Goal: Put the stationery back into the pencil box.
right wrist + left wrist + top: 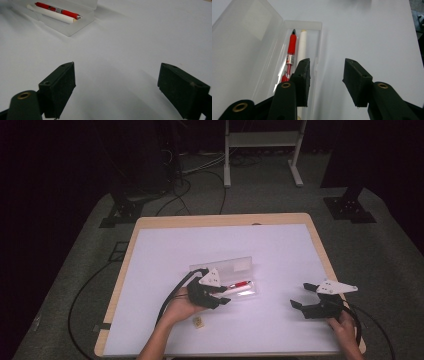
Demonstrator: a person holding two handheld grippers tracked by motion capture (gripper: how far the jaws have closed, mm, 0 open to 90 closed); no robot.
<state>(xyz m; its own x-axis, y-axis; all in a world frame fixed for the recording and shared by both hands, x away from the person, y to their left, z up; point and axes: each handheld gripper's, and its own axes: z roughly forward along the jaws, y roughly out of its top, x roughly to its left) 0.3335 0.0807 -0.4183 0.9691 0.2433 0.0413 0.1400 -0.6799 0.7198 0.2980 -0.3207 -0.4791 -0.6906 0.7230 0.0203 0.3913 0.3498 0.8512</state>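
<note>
A clear plastic pencil case (pixel 234 266) lies open in the middle of the white mat. In its tray a red pen (pixel 240 283) and a white pen (pixel 246 291) lie side by side. My left gripper (pixel 223 296) is open at the case's left end with nothing between its jaws. In the left gripper view (pixel 327 66), one jaw hangs over the tray beside the white pen (pixel 301 47) and red pen (pixel 292 48), and the other is over the bare mat. My right gripper (pixel 300 295) stands wide open and empty over the mat, well to the right of the case (pixel 75 27).
A small tan block (pixel 199 322) lies on the mat near the left hand. The mat covers a wooden table (pixel 220 220). Cables trail from both grippers off the front edge. Stand bases and a white frame (pixel 262 140) stand on the floor behind.
</note>
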